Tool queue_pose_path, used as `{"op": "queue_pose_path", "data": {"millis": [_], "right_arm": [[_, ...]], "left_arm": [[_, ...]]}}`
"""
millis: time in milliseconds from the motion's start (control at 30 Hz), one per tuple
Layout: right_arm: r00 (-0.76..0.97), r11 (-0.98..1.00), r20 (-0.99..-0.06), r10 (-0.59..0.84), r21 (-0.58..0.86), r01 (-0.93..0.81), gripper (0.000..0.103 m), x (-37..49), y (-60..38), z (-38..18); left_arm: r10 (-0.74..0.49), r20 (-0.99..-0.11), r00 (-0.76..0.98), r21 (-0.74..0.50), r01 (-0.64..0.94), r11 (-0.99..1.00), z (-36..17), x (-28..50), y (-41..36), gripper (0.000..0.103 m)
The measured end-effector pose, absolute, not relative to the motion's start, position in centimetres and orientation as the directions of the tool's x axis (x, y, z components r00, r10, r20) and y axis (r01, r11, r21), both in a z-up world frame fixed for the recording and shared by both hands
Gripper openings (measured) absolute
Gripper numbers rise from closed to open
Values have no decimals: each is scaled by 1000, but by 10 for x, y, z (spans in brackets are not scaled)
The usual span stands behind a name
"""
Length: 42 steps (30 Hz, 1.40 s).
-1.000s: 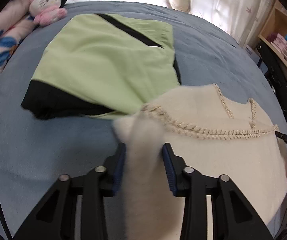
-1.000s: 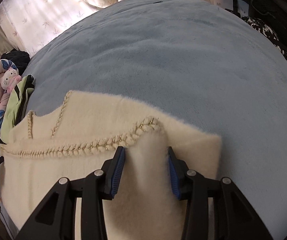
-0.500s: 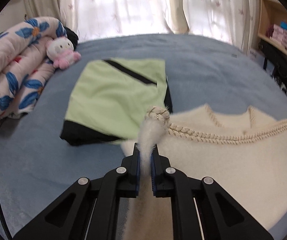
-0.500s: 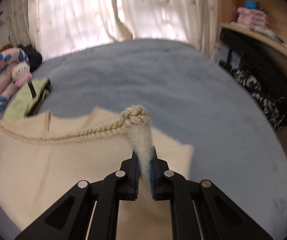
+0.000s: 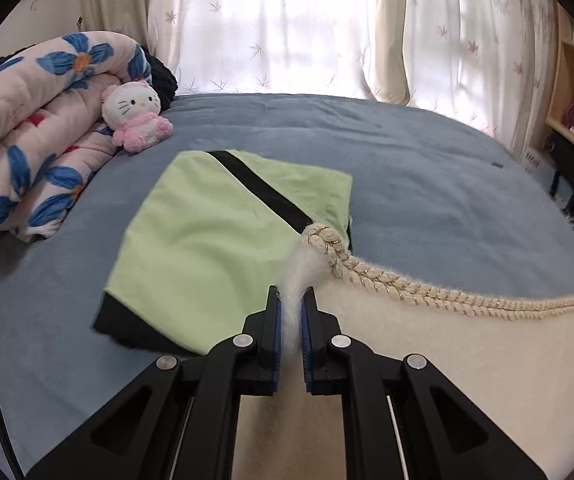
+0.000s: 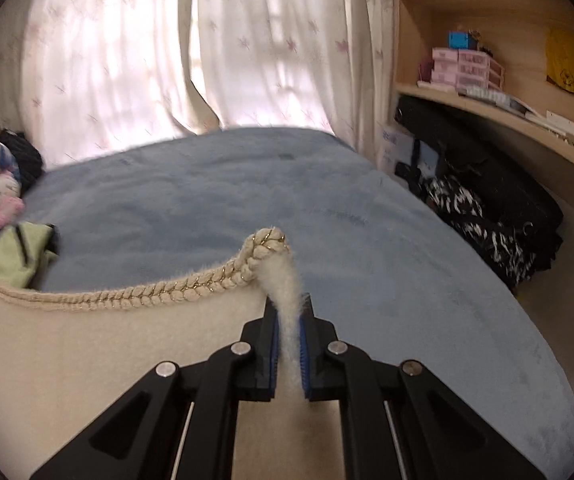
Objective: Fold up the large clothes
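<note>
Cream sweater [image 5: 467, 360] hangs stretched sideways between both clamped tongs [image 5: 291, 312].

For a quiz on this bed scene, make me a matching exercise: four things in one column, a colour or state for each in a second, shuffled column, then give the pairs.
Things:
1. cream garment
2. folded garment
3. plush toy
4. bed cover

States or colours:
A. light green with black trim
B. blue
C. pinched by both the left gripper and the right gripper
D. white and pink, beside the flowered quilt

Pairs: 1-C, 2-A, 3-D, 4-B
</note>
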State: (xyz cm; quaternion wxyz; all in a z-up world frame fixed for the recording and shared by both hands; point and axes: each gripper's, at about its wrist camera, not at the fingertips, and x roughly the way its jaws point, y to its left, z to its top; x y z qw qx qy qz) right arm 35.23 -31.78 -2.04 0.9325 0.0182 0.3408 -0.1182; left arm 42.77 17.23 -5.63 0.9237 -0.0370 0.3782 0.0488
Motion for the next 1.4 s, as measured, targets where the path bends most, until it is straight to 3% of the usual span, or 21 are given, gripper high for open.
{"op": "queue_pose_path", "data": {"millis": [133,300,367,433,500,533,733,867,967,1167,1300,1400], "right_arm": [[594,958,-765,-250,-105,267,8,388,-325,-93],[557,956,-791,-253,-115,271,9,396,-328,-120],[544,957,-805,-239,-101,271,10,398,-333,-120],[529,959,-819,-221,-83,272,16,397,-338,-116],[509,952,-829,-230,-83,294,29,393,-339,-108],[508,950,-831,-226,-74,303,29,389,-338,-99],[616,970,-774,-146,11,243,30,342,-315,-33],[649,985,-754,-98,20,173,43,309,-270,-12],[644,993,-765,-21,57,100,43,289,-222,-13],[642,995,-761,98,98,-36,43,254,-129,-38],[584,993,-804,112,119,-26,43,243,-110,-75],[594,989,-794,128,147,-16,43,233,-124,-85]], "left_arm": [[153,-763,627,81,-142,987,-128,454,160,6],[106,-749,655,10,-149,989,-148,453,169,8],[87,-752,653,-22,-157,987,-149,453,176,13],[83,-753,653,-36,-166,985,-146,452,180,23],[106,-755,647,-32,-197,980,-139,447,185,37],[101,-756,647,-43,-202,978,-134,443,189,38],[102,-747,656,-51,-210,976,-81,396,202,38],[32,-753,657,-86,-146,986,-54,352,183,38],[-41,-756,653,-145,-106,984,-48,321,157,39],[-108,-758,643,-193,-63,979,-70,287,97,39],[-102,-793,601,-191,-87,978,-103,280,81,39],[-32,-817,575,-119,-115,986,-127,277,87,40]]}}
